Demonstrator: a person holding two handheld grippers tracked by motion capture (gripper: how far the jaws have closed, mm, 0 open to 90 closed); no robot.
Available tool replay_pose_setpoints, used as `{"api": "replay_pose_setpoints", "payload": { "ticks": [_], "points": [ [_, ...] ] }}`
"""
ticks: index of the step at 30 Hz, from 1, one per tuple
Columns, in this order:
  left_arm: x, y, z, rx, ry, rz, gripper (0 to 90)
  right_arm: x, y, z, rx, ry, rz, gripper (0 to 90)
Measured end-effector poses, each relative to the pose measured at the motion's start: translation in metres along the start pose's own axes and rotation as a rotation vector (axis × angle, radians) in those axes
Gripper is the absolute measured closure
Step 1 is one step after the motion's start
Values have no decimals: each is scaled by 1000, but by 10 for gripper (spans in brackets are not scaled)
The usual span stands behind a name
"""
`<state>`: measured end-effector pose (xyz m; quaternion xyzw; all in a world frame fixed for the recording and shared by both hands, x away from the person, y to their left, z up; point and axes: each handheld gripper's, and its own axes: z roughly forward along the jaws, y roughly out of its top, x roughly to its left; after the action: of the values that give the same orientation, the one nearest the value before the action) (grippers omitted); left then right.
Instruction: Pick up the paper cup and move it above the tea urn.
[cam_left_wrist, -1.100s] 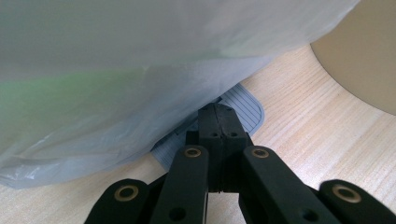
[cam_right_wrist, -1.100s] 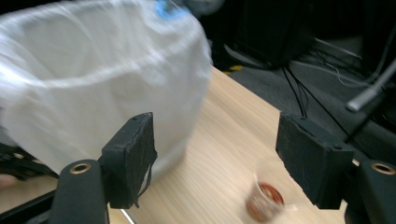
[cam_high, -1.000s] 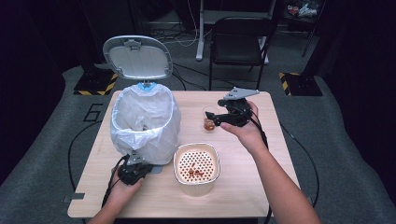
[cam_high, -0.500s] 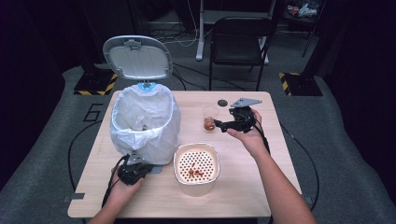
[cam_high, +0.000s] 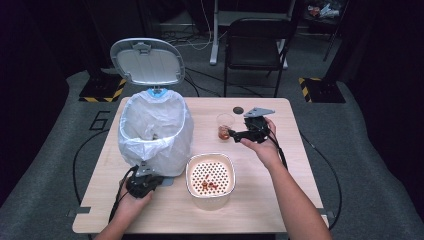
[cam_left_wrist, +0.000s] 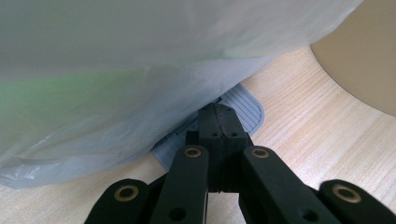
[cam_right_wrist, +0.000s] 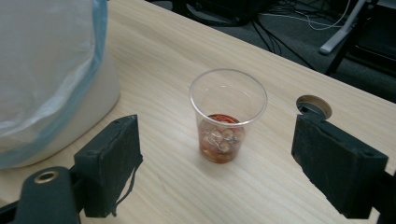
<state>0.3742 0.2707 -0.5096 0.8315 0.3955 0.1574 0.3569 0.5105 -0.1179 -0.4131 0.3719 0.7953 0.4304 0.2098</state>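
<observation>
Wood table (cam_high: 280, 165) held bin (cam_high: 155, 132), strainer bowl (cam_high: 210, 174), cup (cam_right_wrist: 228, 114). Left gripper (cam_left_wrist: 218, 122) was closed on pedal (cam_left_wrist: 243, 106), lid up. Right gripper (cam_right_wrist: 233, 163) was open, cup upright ahead, ungrasped; dumping probably remained.

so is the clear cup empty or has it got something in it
Not empty: the upright cup holds a little reddish-brown liquid with small bits at the bottom; most of it is unfilled.

High view: we look forward and down on the whole table (cam_high: 280, 165). Left gripper view: we sit very near the bin's pedal (cam_left_wrist: 243, 112), low on the tabletop. Right gripper view: we face the clear cup (cam_right_wrist: 228, 122) closely. All three share the bagged bin (cam_high: 155, 132)
</observation>
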Motion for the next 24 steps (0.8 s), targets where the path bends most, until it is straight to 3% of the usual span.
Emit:
{"api": "replay_pose_setpoints", "payload": {
  "ticks": [4,7,18,21,23,24],
  "points": [
    [0,0,0,4,2,7,900,1,-3,10,-8,-45,8,138],
    [1,0,0,-5,-4,3,900,-1,-3,17,-17,-55,39,131],
    [0,0,0,-3,1,-1,900,-7,-7,45,4,-74,63,87],
    [-2,-2,0,-5,-2,-50,900,-9,-9,52,15,-79,73,62],
    [1,-1,-1,-4,15,16,900,-9,-8,56,33,-63,73,60],
    [1,-1,-1,-10,15,18,900,-8,-7,57,37,-64,73,60]
  ]
}}
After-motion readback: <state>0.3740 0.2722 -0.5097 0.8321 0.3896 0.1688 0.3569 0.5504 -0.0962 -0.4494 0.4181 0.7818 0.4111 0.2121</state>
